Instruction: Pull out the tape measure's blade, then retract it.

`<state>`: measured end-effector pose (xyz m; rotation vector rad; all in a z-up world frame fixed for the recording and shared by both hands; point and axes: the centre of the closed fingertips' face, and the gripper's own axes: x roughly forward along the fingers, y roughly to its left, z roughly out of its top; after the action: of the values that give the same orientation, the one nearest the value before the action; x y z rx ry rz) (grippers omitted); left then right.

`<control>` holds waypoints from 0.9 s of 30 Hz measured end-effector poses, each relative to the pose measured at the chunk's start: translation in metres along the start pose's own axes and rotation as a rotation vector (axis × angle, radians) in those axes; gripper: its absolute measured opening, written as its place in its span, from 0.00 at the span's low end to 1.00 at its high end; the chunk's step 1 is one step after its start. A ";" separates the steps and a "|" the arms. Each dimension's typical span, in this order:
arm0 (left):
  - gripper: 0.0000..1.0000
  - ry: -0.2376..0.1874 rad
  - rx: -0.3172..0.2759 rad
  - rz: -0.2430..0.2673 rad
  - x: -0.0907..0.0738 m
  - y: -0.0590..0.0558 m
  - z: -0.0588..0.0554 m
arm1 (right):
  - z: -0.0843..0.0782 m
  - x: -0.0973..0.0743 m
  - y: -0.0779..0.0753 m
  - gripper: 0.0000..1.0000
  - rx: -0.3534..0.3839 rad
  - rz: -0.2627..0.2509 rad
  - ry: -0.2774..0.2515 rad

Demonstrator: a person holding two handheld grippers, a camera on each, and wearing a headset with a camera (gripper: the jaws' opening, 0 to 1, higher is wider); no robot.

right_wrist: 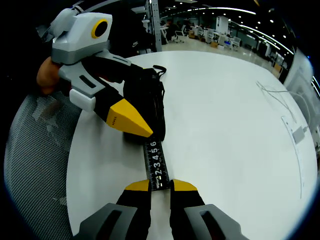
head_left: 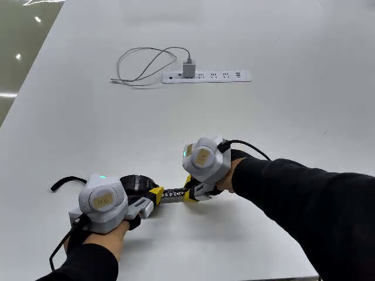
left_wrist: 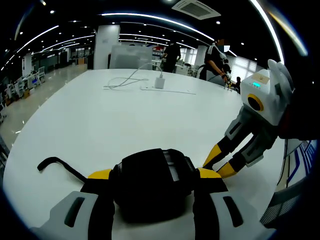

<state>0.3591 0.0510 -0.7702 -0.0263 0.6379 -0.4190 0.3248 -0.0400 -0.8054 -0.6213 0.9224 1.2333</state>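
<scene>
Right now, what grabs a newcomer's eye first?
At the near edge of the table two tools face each other: the left tool clamps a black tape measure, the right tool pinches the tip of its short pulled-out blade. Farther back lies a power strip with a charger plugged in.

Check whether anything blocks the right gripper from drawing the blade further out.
Nothing visible does. The right gripper is shut on the blade, the left gripper clamps the tape measure, and bare table lies along the pull. The power strip sits well away.
</scene>
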 end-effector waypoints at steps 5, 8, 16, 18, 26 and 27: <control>0.59 0.002 0.000 -0.003 0.000 0.000 0.000 | 0.003 0.001 0.001 0.10 0.008 0.006 -0.010; 0.59 0.002 -0.001 -0.004 0.000 0.000 0.000 | 0.004 0.002 0.001 0.10 0.010 0.006 -0.015; 0.59 0.003 -0.003 -0.005 0.000 0.000 0.000 | 0.008 0.004 0.002 0.10 0.013 0.007 -0.021; 0.59 0.003 -0.004 -0.005 0.000 0.000 0.000 | 0.008 0.005 0.002 0.10 0.016 0.007 -0.024; 0.59 0.002 -0.007 -0.004 0.000 0.001 0.000 | 0.011 0.007 0.003 0.10 0.022 0.010 -0.036; 0.59 0.002 -0.008 -0.005 0.000 0.001 0.000 | 0.011 0.007 0.003 0.10 0.026 0.012 -0.036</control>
<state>0.3589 0.0517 -0.7702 -0.0351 0.6418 -0.4211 0.3254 -0.0265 -0.8054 -0.5725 0.9115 1.2375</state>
